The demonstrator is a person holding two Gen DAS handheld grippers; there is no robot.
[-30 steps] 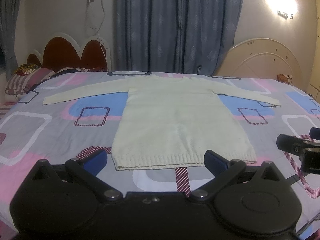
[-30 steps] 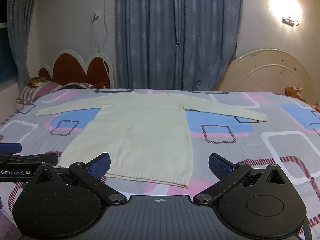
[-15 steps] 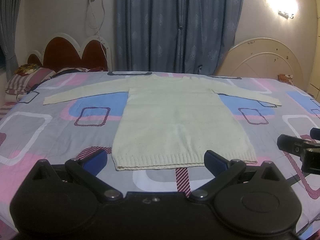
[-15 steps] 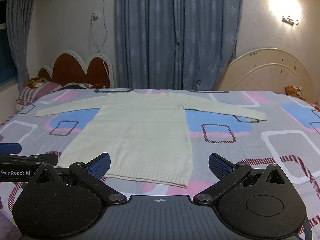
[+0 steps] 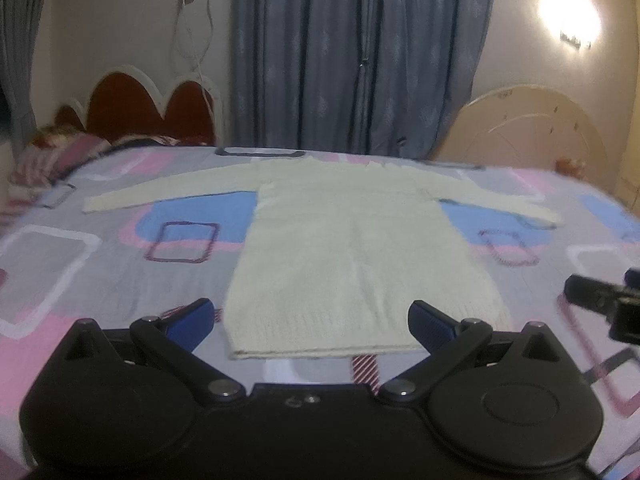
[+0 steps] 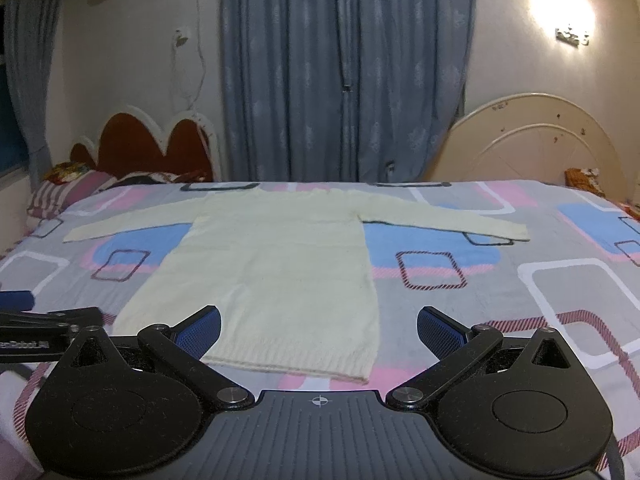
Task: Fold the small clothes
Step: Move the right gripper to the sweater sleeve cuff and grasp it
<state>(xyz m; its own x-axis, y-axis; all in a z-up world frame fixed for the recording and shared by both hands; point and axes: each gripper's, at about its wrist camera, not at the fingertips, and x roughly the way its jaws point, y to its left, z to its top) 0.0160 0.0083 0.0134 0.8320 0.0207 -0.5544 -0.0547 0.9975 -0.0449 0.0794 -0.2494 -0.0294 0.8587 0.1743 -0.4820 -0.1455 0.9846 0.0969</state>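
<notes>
A cream knitted sweater (image 5: 352, 248) (image 6: 276, 264) lies flat on the patterned bed, both sleeves spread out sideways and the ribbed hem nearest me. My left gripper (image 5: 310, 322) hovers open just above the hem, nothing between its blue fingertips. My right gripper (image 6: 318, 326) is also open and empty, over the hem's right part. Each gripper shows at the edge of the other's view: the right one (image 5: 600, 304) and the left one (image 6: 48, 320).
The bed sheet (image 6: 520, 280) is grey with pink, blue and white squares. Pillows (image 6: 60, 192) and a red headboard (image 6: 152, 152) sit at the far left, a cream headboard (image 6: 532, 140) at the far right. Blue curtains (image 6: 344, 68) hang behind.
The left wrist view has shifted forward and down a little toward the hem and is now blurred by motion. The right gripper has barely moved. Both stay open.
</notes>
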